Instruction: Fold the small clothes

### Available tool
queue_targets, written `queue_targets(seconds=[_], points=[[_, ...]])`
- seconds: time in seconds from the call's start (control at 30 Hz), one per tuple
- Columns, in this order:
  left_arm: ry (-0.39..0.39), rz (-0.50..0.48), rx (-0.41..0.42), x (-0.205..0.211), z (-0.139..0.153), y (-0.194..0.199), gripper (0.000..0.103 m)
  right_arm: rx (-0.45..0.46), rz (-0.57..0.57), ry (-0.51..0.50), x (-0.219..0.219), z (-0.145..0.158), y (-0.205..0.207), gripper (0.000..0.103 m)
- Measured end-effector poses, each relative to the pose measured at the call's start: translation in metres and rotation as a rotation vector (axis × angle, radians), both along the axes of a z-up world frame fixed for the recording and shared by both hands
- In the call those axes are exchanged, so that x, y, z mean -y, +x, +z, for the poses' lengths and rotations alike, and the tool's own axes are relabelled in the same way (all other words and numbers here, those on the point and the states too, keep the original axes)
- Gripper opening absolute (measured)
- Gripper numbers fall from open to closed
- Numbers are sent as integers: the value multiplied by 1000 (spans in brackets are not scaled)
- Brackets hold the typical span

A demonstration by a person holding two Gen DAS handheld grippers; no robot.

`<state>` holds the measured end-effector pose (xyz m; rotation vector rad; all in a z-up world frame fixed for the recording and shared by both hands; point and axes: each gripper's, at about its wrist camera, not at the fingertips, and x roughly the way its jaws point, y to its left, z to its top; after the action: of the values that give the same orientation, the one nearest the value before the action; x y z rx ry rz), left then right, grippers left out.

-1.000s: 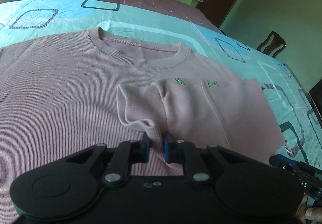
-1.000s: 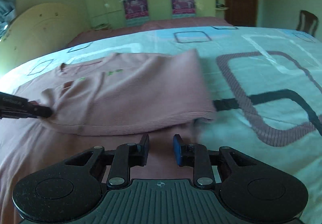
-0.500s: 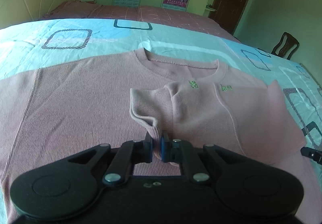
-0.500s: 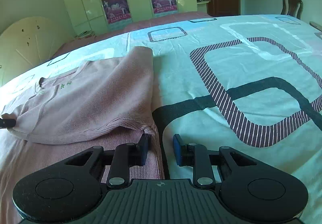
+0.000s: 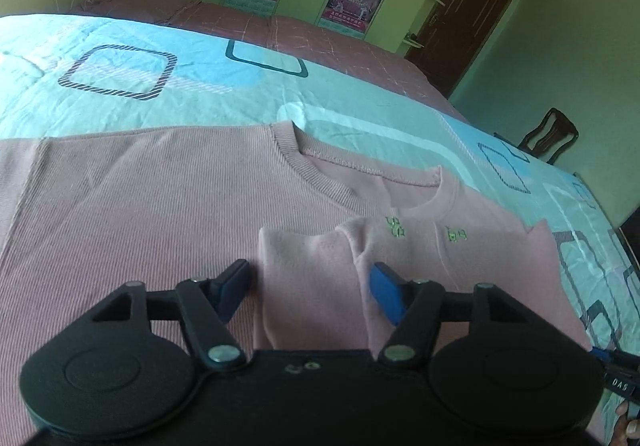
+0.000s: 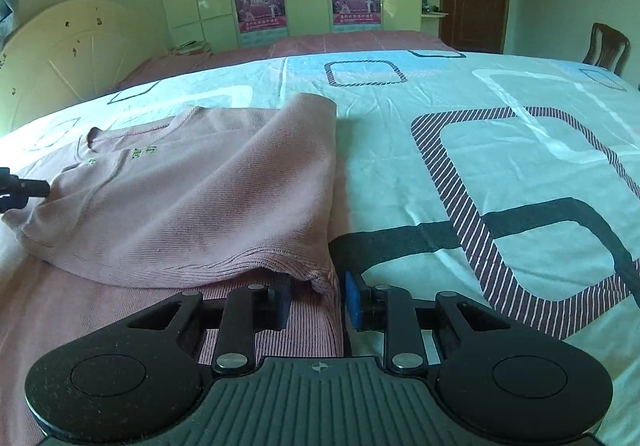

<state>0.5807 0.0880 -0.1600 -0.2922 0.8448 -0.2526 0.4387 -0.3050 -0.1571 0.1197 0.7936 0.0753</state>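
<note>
On the bed, a pink ribbed sweatshirt (image 5: pixel 132 213) lies flat on the patterned bedspread (image 5: pixel 360 113), collar away from the cameras. Its right side is folded over onto the body, sleeve cuff (image 5: pixel 304 278) lying on top near the middle.

Left gripper (image 5: pixel 310 288): jaws opening, pads clear of the fabric; the cuff lies between them, not pinched. So that's a release of the folded-in sleeve.

Right gripper (image 6: pixel 316 300): jaws partly apart at the hem corner (image 6: pixel 320 280) of the folded flap. The corner lies between the pads, but I can't tell whether they're actually pressing on it. A gap shows beside the blue pad.

Risks from here, my read:
- Left fingers pull back while a pad drags on the cuff: the sleeve gets tugged off the fold line and the flap skews. Rib knit snags easily, so back out along the finger axis and lift first.
- Right lets go or shifts before the flap settles: the hem corner looks slightly puffed and may spring back or roll under.
- If right still has a partial hold and moves sideways, it drags both layers, since the lower layer sits directly beneath.
- Bedspread is soft and wrinkled; pressing down to smooth could bunch it and shift the whole garment.
- The other side remains unfolded; reaching across with the left gripper could brush the cuff and undo the fold.
</note>
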Motion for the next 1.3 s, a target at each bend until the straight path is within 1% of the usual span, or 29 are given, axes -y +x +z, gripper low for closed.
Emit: queue_targets(seconds=[0.03,0.07,0.1,0.13,0.2,0.23,0.3,0.33,0.37,0.4,0.47,0.5,0.53,0.57,0.63,0.7,0.73,0.8,0.87,0.93,0.97,1.0,1.03,1.07,1.1,1.13,1.2,1.23,1.3], points=[[-2,-26,-6,3,0,4,12,2,-7,0,0,0,0,27],[14,-38,6,7,2,3,5,5,-19,5,1,-1,0,27],[40,-5,59,7,7,-3,5,10,-34,8,1,-1,-1,26],[30,27,139,3,16,-15,5,15,-55,5,2,-2,-2,26],[59,97,200,-1,23,-31,5,16,-93,26,6,-4,-4,26],[83,99,185,-1,18,-32,5,19,-96,35,7,-4,-5,26],[106,70,92,0,1,-25,5,19,-77,13,5,-4,-4,27],[101,62,73,-1,-6,-23,7,11,-52,13,6,-1,-3,27],[89,66,80,-3,-6,-23,11,4,-29,22,8,2,-3,29],[76,73,75,-5,-6,-23,12,8,-10,31,10,7,-6,41],[44,95,74,-13,-1,-24,36,90,16,59,18,21,-20,52],[40,105,85,-18,1,-23,45,118,31,83,22,27,-23,52],[44,110,97,-21,2,-23,60,147,45,109,26,33,-22,52],[46,109,102,-21,3,-21,64,160,49,116,28,37,-15,52],[42,78,64,-18,-1,-9,60,128,18,149,32,36,15,52],[60,55,55,-13,-3,-1,59,77,-47,249,42,28,57,52],[68,36,51,-9,-3,3,53,59,-66,307,47,23,78,51],[78,8,47,-3,-4,8,41,36,-89,369,53,14,111,49],[76,-18,50,2,-6,9,21,-6,-109,450,61,4,137,48],[80,-34,66,7,-8,6,12,-42,-121,491,66,-6,154,47],[90,-34,82,10,-8,4,9,-50,-120,510,68,-10,160,40],[94,-27,112,11,-6,0,6,-57,-96,531,69,-12,163,8],[83,-14,149,11,-4,-6,6,-49,-67,528,68,-11,163,4],[78,6,176,9,-3,-11,6,-14,-47,482,65,-6,160,4],[78,24,182,6,-4,-13,6,25,-25,427,62,-2,156,4],[77,40,166,4,-8,-13,6,37,-12,384,60,-2,154,4],[60,43,147,1,-14,-10,7,15,7,319,54,-14,153,4],[59,39,137,0,-13,-7,11,19,11,314,53,-14,153,4],[61,51,115,-3,-10,-3,25,4,2,326,55,-12,154,5]])
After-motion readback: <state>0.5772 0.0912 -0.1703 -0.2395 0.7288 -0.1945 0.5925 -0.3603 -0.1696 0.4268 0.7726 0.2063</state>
